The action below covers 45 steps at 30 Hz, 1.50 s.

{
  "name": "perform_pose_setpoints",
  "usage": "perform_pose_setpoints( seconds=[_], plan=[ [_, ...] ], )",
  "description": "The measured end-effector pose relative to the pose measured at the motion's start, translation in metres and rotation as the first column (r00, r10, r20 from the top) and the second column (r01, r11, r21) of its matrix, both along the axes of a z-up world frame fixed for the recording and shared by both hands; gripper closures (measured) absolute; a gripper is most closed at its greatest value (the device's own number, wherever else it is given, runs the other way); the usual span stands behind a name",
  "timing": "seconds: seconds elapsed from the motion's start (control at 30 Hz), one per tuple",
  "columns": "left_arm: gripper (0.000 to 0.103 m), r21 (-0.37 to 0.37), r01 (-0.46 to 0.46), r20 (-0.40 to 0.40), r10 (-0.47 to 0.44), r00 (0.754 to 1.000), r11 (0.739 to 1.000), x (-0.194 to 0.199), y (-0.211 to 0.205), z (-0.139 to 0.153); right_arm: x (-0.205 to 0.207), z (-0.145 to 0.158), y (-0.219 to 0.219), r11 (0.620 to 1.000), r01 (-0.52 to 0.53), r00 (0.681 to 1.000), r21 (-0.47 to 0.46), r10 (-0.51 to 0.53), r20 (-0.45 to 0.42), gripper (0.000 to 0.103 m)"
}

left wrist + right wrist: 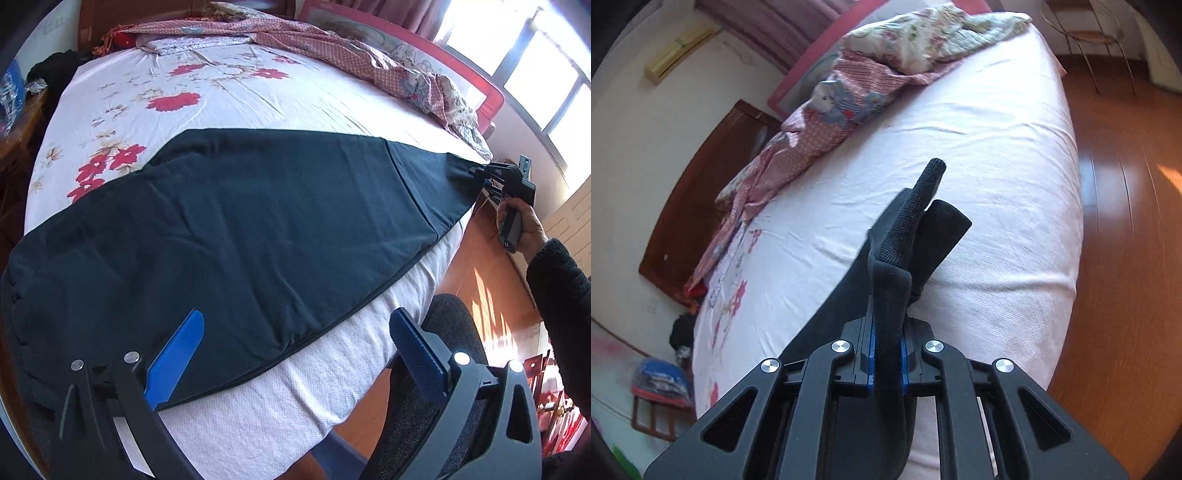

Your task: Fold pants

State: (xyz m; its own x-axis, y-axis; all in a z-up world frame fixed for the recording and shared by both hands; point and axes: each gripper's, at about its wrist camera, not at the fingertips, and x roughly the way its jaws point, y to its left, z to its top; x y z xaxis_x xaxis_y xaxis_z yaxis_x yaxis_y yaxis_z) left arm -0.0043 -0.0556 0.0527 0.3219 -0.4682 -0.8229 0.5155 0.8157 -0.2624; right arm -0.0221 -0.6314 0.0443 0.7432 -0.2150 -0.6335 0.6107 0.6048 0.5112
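Right gripper (888, 350) clamps pants (236, 229); left gripper (295, 354) spread above them.

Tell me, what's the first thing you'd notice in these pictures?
The big dark pants stretched flat across the near side of the bed, over a sheet with red flowers. At the far end the right gripper pinches a bunched bit of the pants, while the left gripper hangs open over the near edge. A crumpled pink quilt lies along the far side of the bed.
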Motion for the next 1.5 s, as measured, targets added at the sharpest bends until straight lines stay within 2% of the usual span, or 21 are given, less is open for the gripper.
perform_pose_setpoints(
  seconds=[0.1, 0.2, 0.33, 0.4, 0.47, 0.57, 0.6, 0.63, 0.73, 0.8, 0.83, 0.9, 1.0, 1.1, 1.13, 1.2, 1.27, 1.3, 1.37, 1.47, 1.5],
  plan=[
    [0.002, -0.035, -0.053, 0.019, 0.054, 0.998, 0.998, 0.007, 0.015, 0.008, 0.019, 0.042, 0.050, 0.973, -0.138, 0.990, -0.187, 0.133, -0.039, 0.095],
    [0.002, -0.059, -0.117, 0.034, 0.119, 0.992, 0.991, 0.013, 0.036, 0.013, 0.032, 0.072, 0.123, 0.875, -0.296, 0.955, -0.383, 0.269, -0.123, 0.095],
    [0.002, -0.076, -0.207, 0.041, 0.210, 0.977, 0.975, 0.020, 0.068, 0.012, 0.033, 0.074, 0.237, 0.664, -0.481, 0.876, -0.573, 0.397, -0.275, 0.095],
    [0.002, -0.080, -0.250, 0.035, 0.253, 0.967, 0.965, 0.022, 0.083, 0.010, 0.029, 0.058, 0.295, 0.522, -0.563, 0.822, -0.640, 0.431, -0.372, 0.095],
    [0.002, -0.092, -0.290, 0.019, 0.293, 0.956, 0.953, 0.024, 0.098, 0.005, 0.026, 0.022, 0.350, 0.375, -0.642, 0.760, -0.669, 0.430, -0.488, 0.095],
    [0.002, -0.107, -0.341, -0.024, 0.340, 0.940, 0.934, 0.026, 0.116, -0.002, 0.031, -0.055, 0.405, 0.180, -0.772, 0.626, -0.610, 0.386, -0.678, 0.095],
    [0.002, -0.112, -0.355, -0.039, 0.353, 0.935, 0.928, 0.026, 0.120, -0.005, 0.027, -0.074, 0.415, 0.117, -0.783, 0.609, -0.611, 0.342, -0.715, 0.095],
    [0.002, -0.116, -0.370, -0.057, 0.365, 0.929, 0.922, 0.027, 0.124, -0.006, 0.023, -0.083, 0.420, 0.077, -0.767, 0.626, -0.637, 0.305, -0.717, 0.095],
    [0.002, -0.141, -0.393, -0.054, 0.389, 0.920, 0.909, 0.024, 0.133, -0.007, 0.021, -0.068, 0.421, 0.077, -0.728, 0.672, -0.681, 0.277, -0.687, 0.095],
    [0.002, -0.130, -0.404, -0.068, 0.399, 0.915, 0.905, 0.026, 0.135, -0.012, 0.017, -0.053, 0.430, 0.031, -0.688, 0.704, -0.725, 0.270, -0.657, 0.095],
    [0.002, -0.133, -0.407, -0.091, 0.398, 0.913, 0.904, 0.028, 0.135, -0.017, 0.018, -0.052, 0.434, 0.004, -0.693, 0.693, -0.721, 0.280, -0.664, 0.095],
    [0.002, -0.144, -0.401, -0.118, 0.386, 0.915, 0.905, 0.028, 0.131, -0.020, 0.020, -0.064, 0.439, -0.018, -0.769, 0.599, -0.638, 0.326, -0.731, 0.087],
    [0.002, -0.145, -0.377, -0.111, 0.363, 0.925, 0.915, 0.024, 0.129, -0.017, 0.011, -0.067, 0.436, -0.004, -0.840, 0.504, -0.542, 0.364, -0.784, 0.081],
    [0.002, -0.135, -0.396, -0.099, 0.385, 0.917, 0.908, 0.024, 0.136, -0.016, -0.004, -0.027, 0.414, 0.127, -0.865, 0.465, -0.485, 0.563, -0.683, 0.056],
    [0.002, -0.136, -0.408, -0.113, 0.395, 0.912, 0.903, 0.026, 0.138, -0.019, -0.007, -0.012, 0.407, 0.181, -0.859, 0.480, -0.479, 0.611, -0.630, 0.053],
    [0.002, -0.142, -0.424, -0.142, 0.406, 0.903, 0.894, 0.028, 0.141, -0.024, -0.001, 0.014, 0.375, 0.351, -0.837, 0.534, -0.419, 0.690, -0.489, 0.053],
    [0.002, -0.145, -0.421, -0.153, 0.400, 0.904, 0.896, 0.028, 0.139, -0.026, 0.016, 0.028, 0.335, 0.550, -0.743, 0.668, -0.381, 0.640, -0.380, 0.053],
    [0.002, -0.144, -0.413, -0.148, 0.394, 0.907, 0.899, 0.026, 0.138, -0.025, 0.025, 0.029, 0.324, 0.602, -0.702, 0.713, -0.381, 0.599, -0.366, 0.053],
    [0.002, -0.147, -0.391, -0.128, 0.375, 0.918, 0.908, 0.023, 0.133, -0.022, 0.045, 0.027, 0.310, 0.662, -0.638, 0.770, -0.395, 0.538, -0.343, 0.053],
    [0.002, -0.153, -0.403, -0.150, 0.382, 0.912, 0.902, 0.018, 0.136, -0.022, 0.072, 0.004, 0.317, 0.670, -0.640, 0.767, -0.376, 0.532, -0.358, 0.053],
    [0.002, -0.147, -0.425, -0.163, 0.402, 0.901, 0.893, 0.018, 0.141, -0.023, 0.076, -0.009, 0.329, 0.633, -0.688, 0.725, -0.356, 0.568, -0.391, 0.053]
  ],
)
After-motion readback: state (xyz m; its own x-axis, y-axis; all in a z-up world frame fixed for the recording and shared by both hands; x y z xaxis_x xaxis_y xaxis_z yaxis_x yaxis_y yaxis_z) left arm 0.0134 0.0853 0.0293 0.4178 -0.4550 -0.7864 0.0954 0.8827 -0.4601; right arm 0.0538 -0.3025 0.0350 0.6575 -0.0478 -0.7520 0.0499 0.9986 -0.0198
